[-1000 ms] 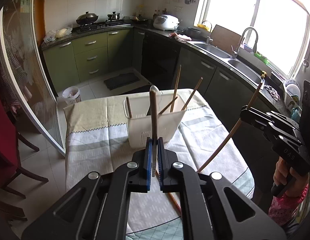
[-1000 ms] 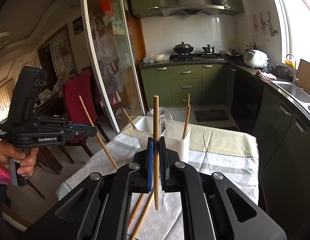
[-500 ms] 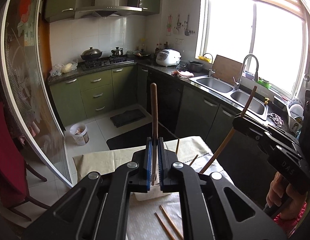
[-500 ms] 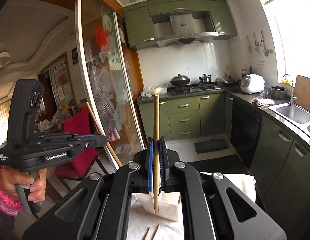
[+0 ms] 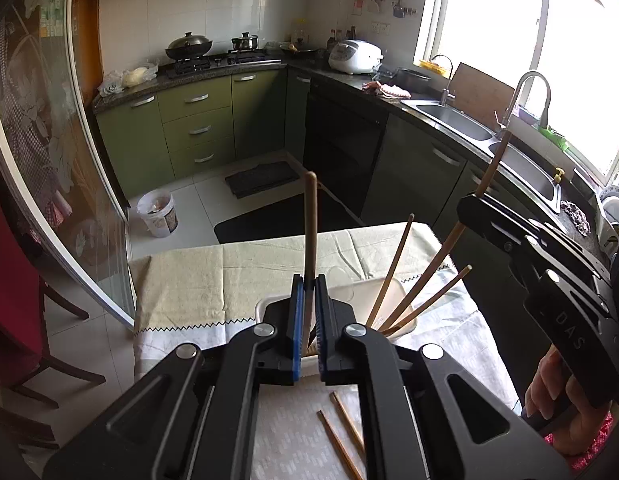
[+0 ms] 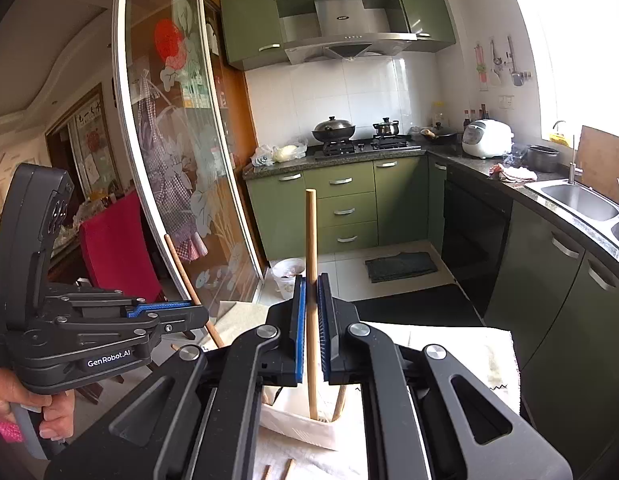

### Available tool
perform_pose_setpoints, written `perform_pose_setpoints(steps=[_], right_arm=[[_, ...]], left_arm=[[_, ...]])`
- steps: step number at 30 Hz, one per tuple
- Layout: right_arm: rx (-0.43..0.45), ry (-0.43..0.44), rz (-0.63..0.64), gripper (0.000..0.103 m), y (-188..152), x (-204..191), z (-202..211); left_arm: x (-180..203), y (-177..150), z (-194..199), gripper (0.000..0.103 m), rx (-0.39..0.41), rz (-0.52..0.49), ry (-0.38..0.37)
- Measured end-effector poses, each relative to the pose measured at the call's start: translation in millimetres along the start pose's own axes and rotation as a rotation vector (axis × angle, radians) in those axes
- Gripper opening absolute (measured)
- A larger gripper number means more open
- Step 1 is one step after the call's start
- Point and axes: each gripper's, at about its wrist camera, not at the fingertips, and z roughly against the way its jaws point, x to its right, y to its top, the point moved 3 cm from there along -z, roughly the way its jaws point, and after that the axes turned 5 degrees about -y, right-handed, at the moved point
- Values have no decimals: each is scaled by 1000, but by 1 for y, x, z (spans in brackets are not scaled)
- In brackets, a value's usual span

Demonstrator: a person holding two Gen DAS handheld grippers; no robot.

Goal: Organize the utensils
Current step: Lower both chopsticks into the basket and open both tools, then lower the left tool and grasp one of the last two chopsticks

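- Grippers, both yours, were raised over the table (image 5: 181,280) and pointed toward the kitchen counters.
- Your left gripper (image 5: 307,316) pinched a dark wooden chopstick (image 5: 310,232) upright between its blue pads (image 5: 296,320); the stick's lower end dipped toward the white basket (image 5: 397,296) just beyond the jaws.
- Your right gripper (image 6: 311,320) clamped a paler, round wooden stick (image 6: 310,240), also upright, with its lower tip inside the basket (image 6: 297,420).
- In the left view, your right gripper (image 5: 477,204) sat to the right, its stick slanting down into the same basket.
- Basket was white plastic, rectangular, with rounded corners; several thin chopsticks (image 5: 393,272) leaned in it at angles.
- Two loose chopsticks (image 5: 341,424) lay flat on the tablecloth, near the left gripper's body.
- Tablecloth was pale fabric with a zigzag-stitched band.
- Your left hand (image 6: 25,404) wrapped the handle of the left gripper.
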Motion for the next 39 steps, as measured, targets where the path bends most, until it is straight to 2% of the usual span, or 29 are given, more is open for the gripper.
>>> perform_pose_setpoints(steps=[3,7,9,13,15,18,22,26,29,35,39], right_arm=[[-17,1,-3,8,-9,0,-7],[-17,-1,9,8,-16,-5,-5],[-8,5,11,9,-16,-7,0],[40,27,14,19,-14,-9,27],[68,21,25,20,-17,-9,48],[78,-14,50,29,-34,-5,79],[28,-74,63,29,-76,17,104],[-42,-147,28,29,-118,51,116],[-79,-172,-21,29,-141,76,120],[-108,-171,-75,33,-173,109,126],[-112,-165,-82,33,-176,113,126]], left_arm=[[-5,-9,-6,6,-23,14,-16],[-4,-14,-6,15,-28,15,-22],[-3,-16,-4,17,-27,15,-30],[4,-18,11,27,-5,18,-50],[8,-21,23,28,5,18,-63],[14,-39,36,31,-9,24,-71],[19,-85,23,31,-127,76,-95],[21,-144,-22,31,-318,178,-117],[25,-180,-59,31,-428,227,-86],[29,-212,-99,31,-473,236,4],[29,-218,-109,25,-490,224,39]])
